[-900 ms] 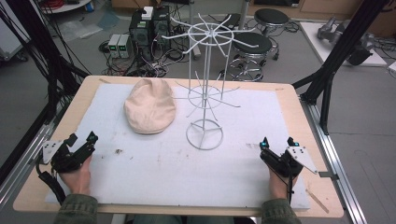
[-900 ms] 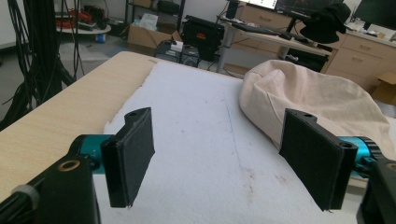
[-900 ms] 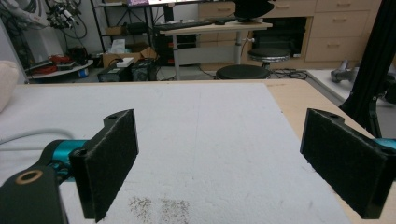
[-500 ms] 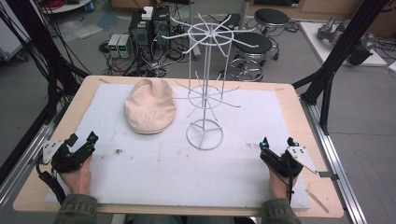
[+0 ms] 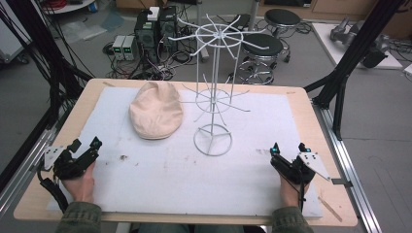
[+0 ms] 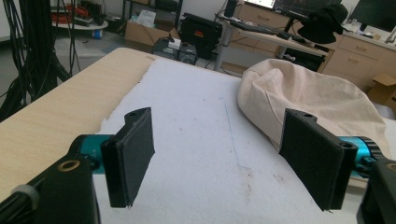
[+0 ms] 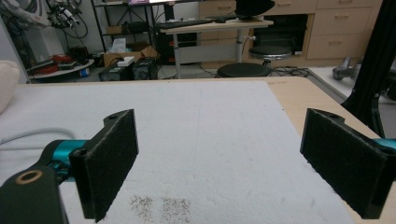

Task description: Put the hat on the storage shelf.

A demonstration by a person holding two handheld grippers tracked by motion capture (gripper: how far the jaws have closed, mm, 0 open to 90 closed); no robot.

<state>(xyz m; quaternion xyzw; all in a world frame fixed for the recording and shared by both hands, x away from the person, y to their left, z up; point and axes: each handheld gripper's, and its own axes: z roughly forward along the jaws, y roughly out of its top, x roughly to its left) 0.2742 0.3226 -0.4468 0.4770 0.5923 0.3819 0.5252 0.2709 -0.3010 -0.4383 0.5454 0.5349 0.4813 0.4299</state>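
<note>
The left gripper (image 5: 86, 146) rests low on the white mat (image 5: 160, 174) at the table's near left corner, its 2 jaws spread wide with only bare mat between them; the right gripper (image 5: 287, 148) sits the same way at the near right corner, its 2 jaws wide apart and holding nothing. Ahead of the left gripper and a little to its right lies the beige cap (image 5: 155, 109), flat on the mat and well apart from the jaws; in the left gripper view the cap (image 6: 303, 95) rises just behind the right-hand jaw. Ahead and to the left of the right gripper stands the white wire rack (image 5: 214, 141), upright on its round base, just beside the cap; beyond it the wooden table (image 5: 301, 97) edge shows.
</note>
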